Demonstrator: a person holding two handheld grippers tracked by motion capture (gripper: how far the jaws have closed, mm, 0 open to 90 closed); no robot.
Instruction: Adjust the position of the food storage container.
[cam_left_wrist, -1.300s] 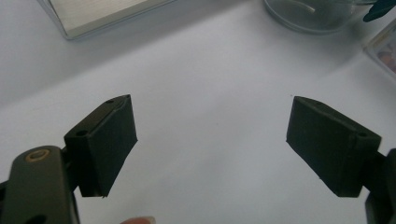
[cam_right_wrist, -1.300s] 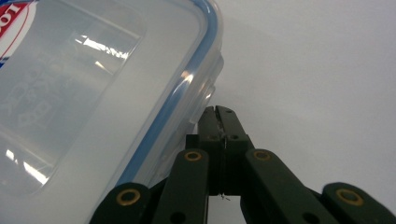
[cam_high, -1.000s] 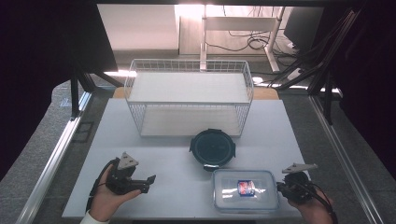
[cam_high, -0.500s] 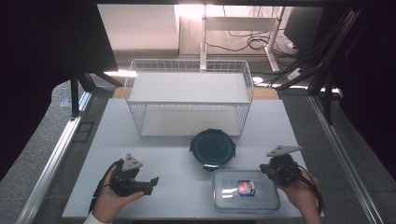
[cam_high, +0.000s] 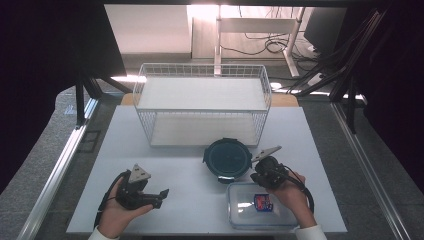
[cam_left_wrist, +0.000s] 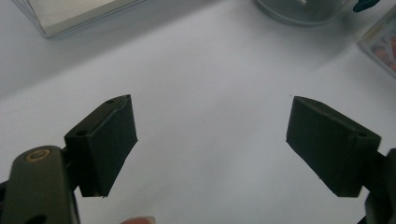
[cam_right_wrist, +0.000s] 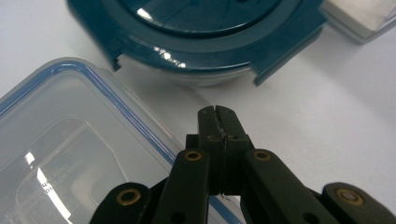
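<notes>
The left gripper (cam_left_wrist: 212, 140) has its two black jaws standing wide apart with nothing between them; bare white table (cam_left_wrist: 205, 74) lies beneath. At the top edge sits the base of a round clear container (cam_left_wrist: 303, 10); a fingertip (cam_left_wrist: 137, 220) shows at the bottom.

Left gripper (cam_high: 161, 194) agape (right gripper (cam_high: 256, 177) jaws together)

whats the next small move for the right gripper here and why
Probably open the jaws and ease toward the round container: the right gripper is shut on nothing, just short of its dark teal lid, beside the clear rectangular box.
</notes>
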